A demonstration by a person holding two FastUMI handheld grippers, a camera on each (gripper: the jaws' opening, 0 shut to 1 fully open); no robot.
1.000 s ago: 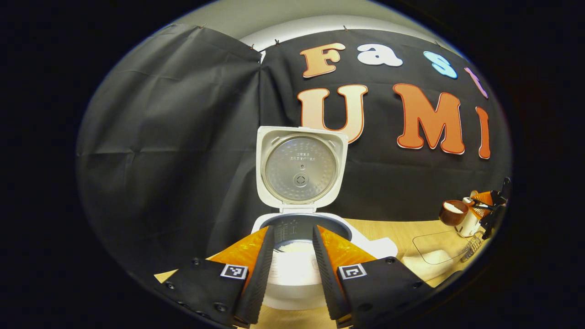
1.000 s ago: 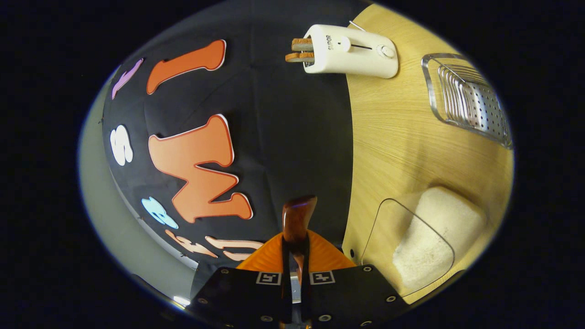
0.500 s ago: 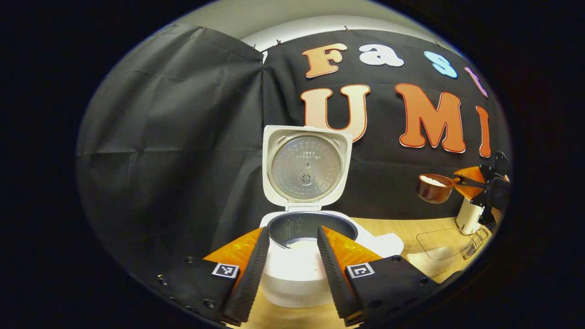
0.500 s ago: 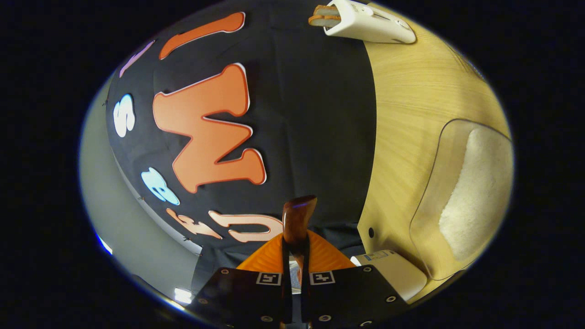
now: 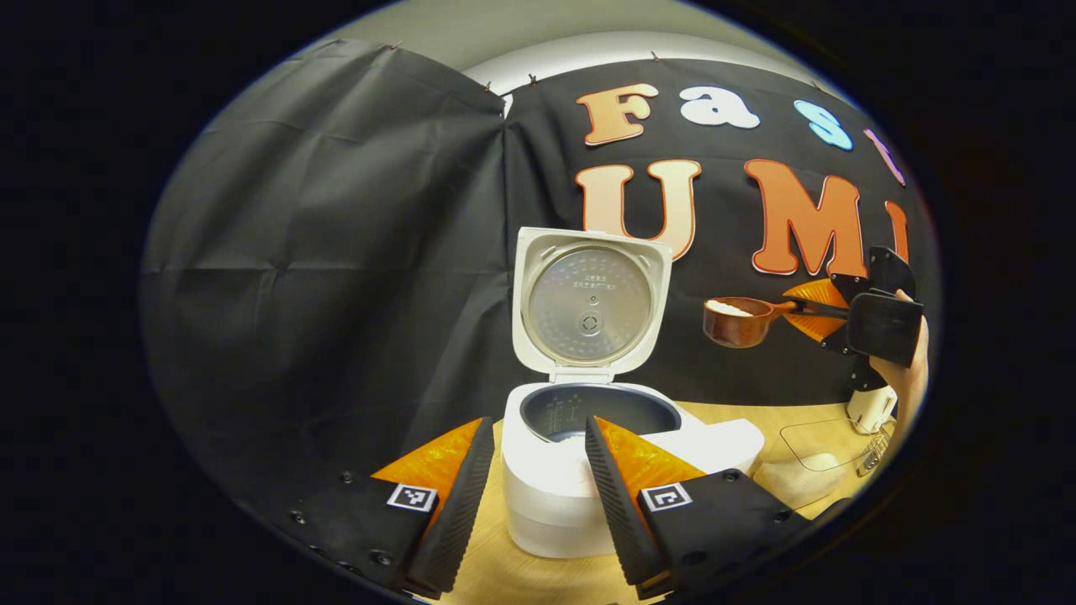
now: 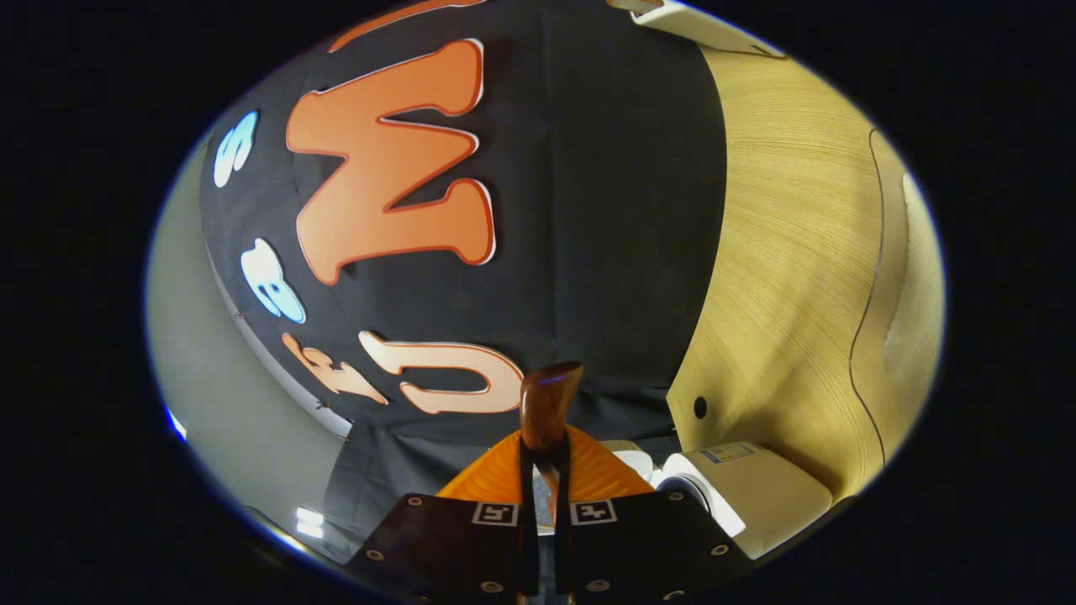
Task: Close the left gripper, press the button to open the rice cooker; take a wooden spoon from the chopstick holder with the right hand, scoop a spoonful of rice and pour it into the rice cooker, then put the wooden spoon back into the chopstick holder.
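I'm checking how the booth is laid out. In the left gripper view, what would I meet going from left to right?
Left gripper → rice cooker with lid up → wooden spoon holding rice → right gripper → chopstick holder.

White rice cooker [image 5: 580, 496], grey inner pot [image 5: 601, 412], silvery dimpled plate inside its lid [image 5: 590, 304]. Reddish-brown wooden spoon [image 5: 735, 322] carrying white rice (glossy handle too). Pale wood-grain surface [image 6: 790, 277], black wall cloth [image 5: 336, 277] with creases.
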